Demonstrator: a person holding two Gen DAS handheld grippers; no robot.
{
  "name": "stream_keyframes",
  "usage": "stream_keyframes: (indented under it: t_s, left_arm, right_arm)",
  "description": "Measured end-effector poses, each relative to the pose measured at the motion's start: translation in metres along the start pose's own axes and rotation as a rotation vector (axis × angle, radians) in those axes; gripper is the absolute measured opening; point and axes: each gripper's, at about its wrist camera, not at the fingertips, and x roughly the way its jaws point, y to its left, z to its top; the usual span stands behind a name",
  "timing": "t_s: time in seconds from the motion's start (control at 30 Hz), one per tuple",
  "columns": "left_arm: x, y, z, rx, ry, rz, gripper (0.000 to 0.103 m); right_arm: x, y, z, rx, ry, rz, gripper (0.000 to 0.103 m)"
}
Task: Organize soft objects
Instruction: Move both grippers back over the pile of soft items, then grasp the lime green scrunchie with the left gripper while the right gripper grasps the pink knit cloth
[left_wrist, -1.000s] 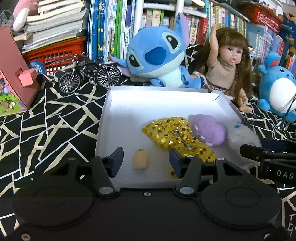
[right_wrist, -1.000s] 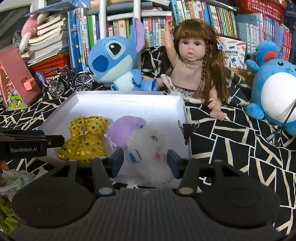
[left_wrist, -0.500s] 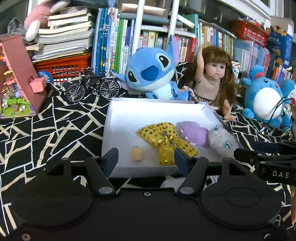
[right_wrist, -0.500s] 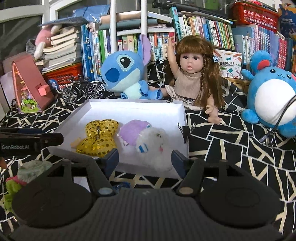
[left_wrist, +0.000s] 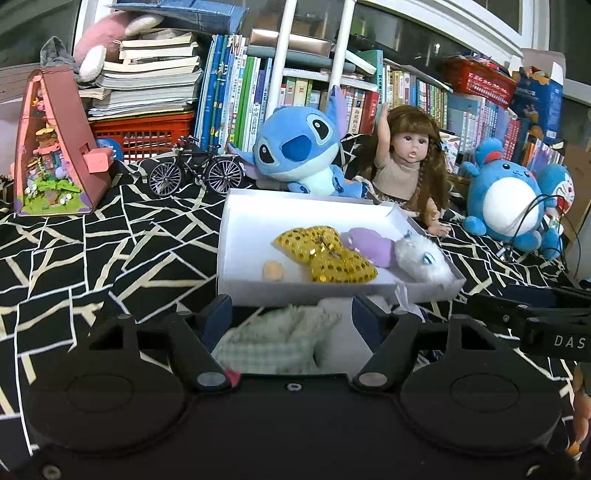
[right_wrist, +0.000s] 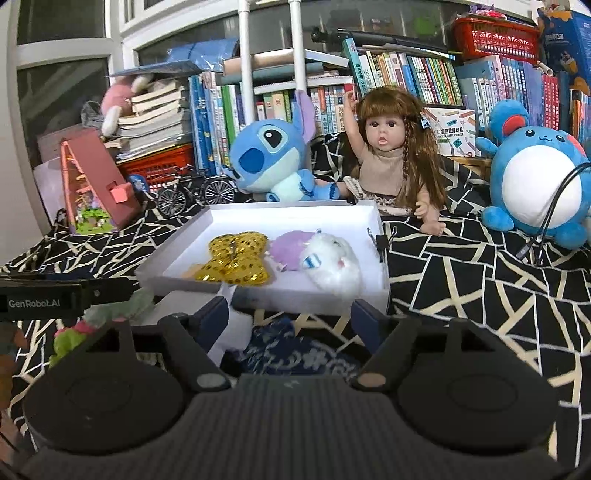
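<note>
A: Take the white tray (left_wrist: 236, 236) as the landmark. What lies in it?

B: A gold sequin bow (left_wrist: 327, 254) near the middle, a purple plush (left_wrist: 369, 243) touching its far right side, and a white fluffy plush (left_wrist: 424, 260) against the purple one, close to the tray's right wall. A small tan piece (left_wrist: 272, 271) sits alone just left of the bow, by the near wall. A black binder clip (right_wrist: 382, 242) grips the right rim.

A: And outside the tray?

B: Just in front of its near wall, on the black cloth with pale lines (left_wrist: 110, 251), lies a pale green checked soft thing (left_wrist: 280, 339). In the right wrist view a dark blue patterned fabric (right_wrist: 295, 354) lies before the same wall, with something white touching its left side.

A: The grippers?

B: The left gripper (left_wrist: 291, 314) is spread, and its jaws have just been opening; the green checked thing lies between them, but the fingers (left_wrist: 219, 314) do not press on it. The right gripper (right_wrist: 290, 317) is spread too, jaws also just opening, with the blue fabric below the gap, untouched as far as I can tell.

A: Behind the tray?

B: A blue Stitch plush (left_wrist: 295, 151) and a long-haired doll (left_wrist: 406, 162) at the far rim, a toy bicycle (left_wrist: 195, 171) to the far left, and a round blue plush (left_wrist: 509, 199) to the far right.
</note>
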Motion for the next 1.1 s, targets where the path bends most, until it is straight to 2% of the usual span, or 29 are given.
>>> stream_keyframes:
  t_s: [0.2, 0.6, 1.1]
  left_arm:
    - [-0.019, -0.004, -0.023, 0.034, -0.032, 0.005, 0.076]
    - [-0.032, -0.002, -0.053, 0.044, -0.050, 0.019, 0.080]
    - [-0.045, 0.006, -0.075, 0.057, -0.097, 0.046, 0.084]
  right_arm:
    - [-0.014, 0.008, -0.019, -0.020, -0.021, 0.017, 0.085]
    - [-0.030, 0.025, -0.051, -0.063, -0.066, 0.041, 0.092]
    - [-0.031, 0.039, -0.071, -0.095, -0.088, 0.076, 0.095]
